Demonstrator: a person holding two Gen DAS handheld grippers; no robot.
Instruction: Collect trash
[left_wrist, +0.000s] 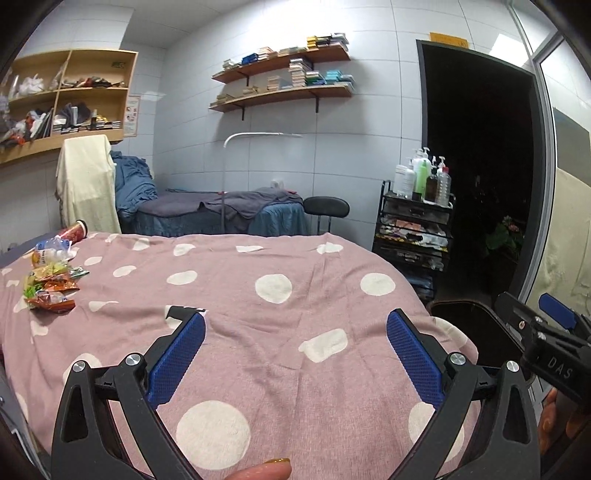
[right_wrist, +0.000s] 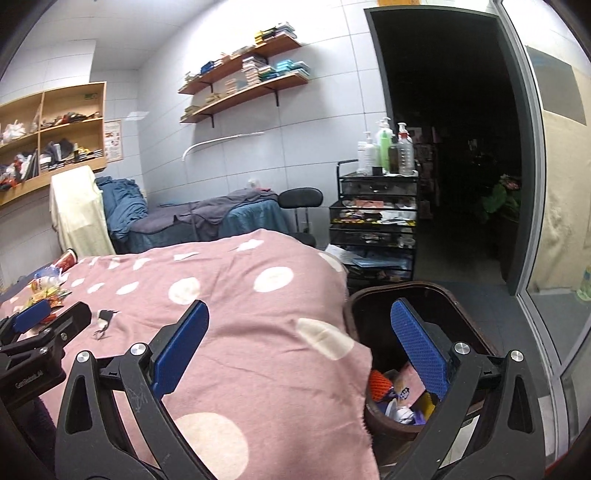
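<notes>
1. The trash that is left, a small heap of wrappers (left_wrist: 51, 291) with a plastic bottle (left_wrist: 50, 251) and a red cup (left_wrist: 75, 230) behind it, is seen at the far left of the bed, on the pink dotted blanket (left_wrist: 280, 332).
2. The bin (right_wrist: 373, 424) is placed on the floor at the near right corner of the bed, and some trash is already inside it.
3. The left gripper (left_wrist: 295, 354) is held wide open and empty over the middle of the blanket; the heap lies well apart from its fingers, far and to the left.
4. The right gripper (right_wrist: 299, 350) is also spread open and empty, with its right finger over the mouth of the bin.
5. The step in hand is judged to be a reach for the heap. The left gripper should be carried far-left and lowered over one wrapper only.
6. The blanket should not be pinched together with the wrapper, as the cloth is loose.
</notes>
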